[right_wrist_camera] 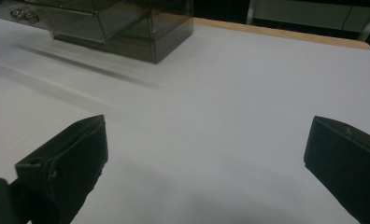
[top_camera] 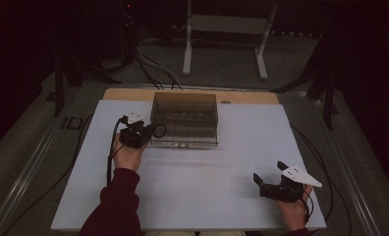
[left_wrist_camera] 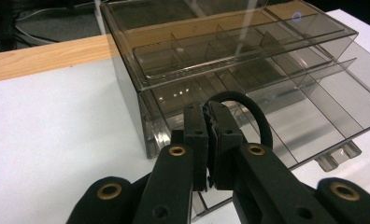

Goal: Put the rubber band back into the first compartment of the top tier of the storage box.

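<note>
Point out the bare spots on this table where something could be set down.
The white sheet is bare between the left gripper and right gripper, also right of the clear box. It is crowded at the box's front left corner, where the left gripper holds a black loop.

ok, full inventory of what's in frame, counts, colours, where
compartment box: 1, smoky clear plastic with dividers and a lid, far middle of the sheet
black loop: 1, black, pinched in the left gripper's jaws right in front of the box; looks like a band or cord
white sheet: 1, white, covers the tabletop
wooden table: 1, light wood, edge shows behind the sheet
metal stand: 1, pale grey, on the floor behind the table
floor cables: several, black, behind the table
left gripper: 1, black, at the box's near left corner, shut on the loop
right gripper: 1, black, near right of sheet, open
sleeve: 1, dark red, left forearm
</note>
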A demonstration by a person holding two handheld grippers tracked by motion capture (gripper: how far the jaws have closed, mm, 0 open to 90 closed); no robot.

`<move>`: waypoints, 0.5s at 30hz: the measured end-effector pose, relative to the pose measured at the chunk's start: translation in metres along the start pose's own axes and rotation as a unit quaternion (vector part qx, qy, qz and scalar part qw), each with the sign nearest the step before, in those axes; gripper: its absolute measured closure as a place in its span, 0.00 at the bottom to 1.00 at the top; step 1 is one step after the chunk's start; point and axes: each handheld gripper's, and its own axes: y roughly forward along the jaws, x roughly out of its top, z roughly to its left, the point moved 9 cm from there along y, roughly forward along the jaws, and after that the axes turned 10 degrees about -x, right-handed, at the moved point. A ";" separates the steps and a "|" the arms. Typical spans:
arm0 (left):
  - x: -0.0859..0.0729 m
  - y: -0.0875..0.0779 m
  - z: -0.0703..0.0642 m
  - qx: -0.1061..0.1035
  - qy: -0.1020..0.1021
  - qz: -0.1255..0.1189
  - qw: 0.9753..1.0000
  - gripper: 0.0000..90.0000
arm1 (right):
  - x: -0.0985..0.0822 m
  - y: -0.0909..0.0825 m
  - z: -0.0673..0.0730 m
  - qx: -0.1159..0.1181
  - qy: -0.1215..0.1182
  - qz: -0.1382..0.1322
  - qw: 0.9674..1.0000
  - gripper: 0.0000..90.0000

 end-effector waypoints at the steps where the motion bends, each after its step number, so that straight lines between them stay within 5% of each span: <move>1: 0.000 0.000 0.000 0.000 0.000 0.000 1.000 0.98 | 0.000 0.000 0.000 0.000 0.000 0.000 1.000 0.00; 15: -0.002 0.010 -0.003 -0.002 0.004 0.008 1.000 0.98 | 0.000 -0.001 0.000 0.000 -0.001 0.000 1.000 0.00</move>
